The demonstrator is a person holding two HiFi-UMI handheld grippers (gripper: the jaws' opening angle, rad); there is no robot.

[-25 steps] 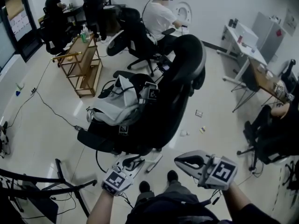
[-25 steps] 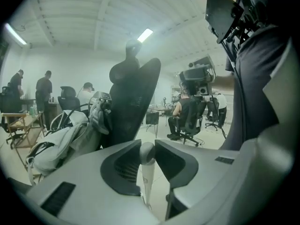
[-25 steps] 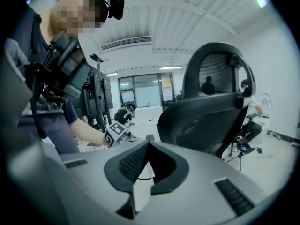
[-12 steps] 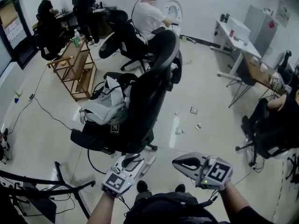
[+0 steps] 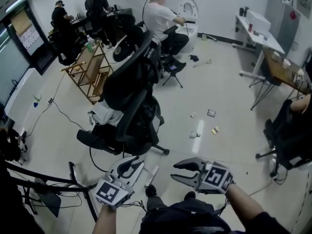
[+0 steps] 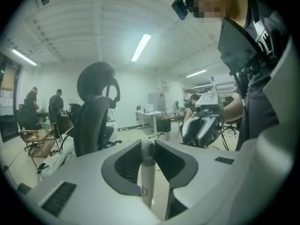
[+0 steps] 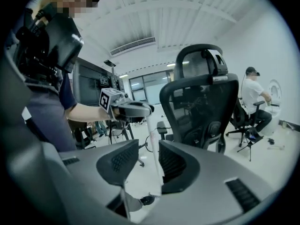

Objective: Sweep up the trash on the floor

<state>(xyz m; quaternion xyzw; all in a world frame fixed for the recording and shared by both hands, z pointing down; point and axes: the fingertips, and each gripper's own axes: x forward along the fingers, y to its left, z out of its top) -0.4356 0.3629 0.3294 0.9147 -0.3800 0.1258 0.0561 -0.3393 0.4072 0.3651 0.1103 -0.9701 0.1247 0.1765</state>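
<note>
Approach stage: left gripper's (image 6: 147, 149) jaws clamp a thin white broom handle (image 6: 146, 184); right gripper's (image 5: 179, 171) jaws have just been opening, wide, handle loose between them. The small paper scraps (image 5: 211, 113) lie far right (next, skirt the black mesh office chair (image 5: 131, 96)).

Scattered trash (image 5: 211, 113) on pale floor (image 5: 229, 94)

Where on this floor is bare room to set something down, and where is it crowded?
Bare: the floor between the black chair and the white desk, beyond the trash. Crowded: lower left, with cables and stand legs.
</note>
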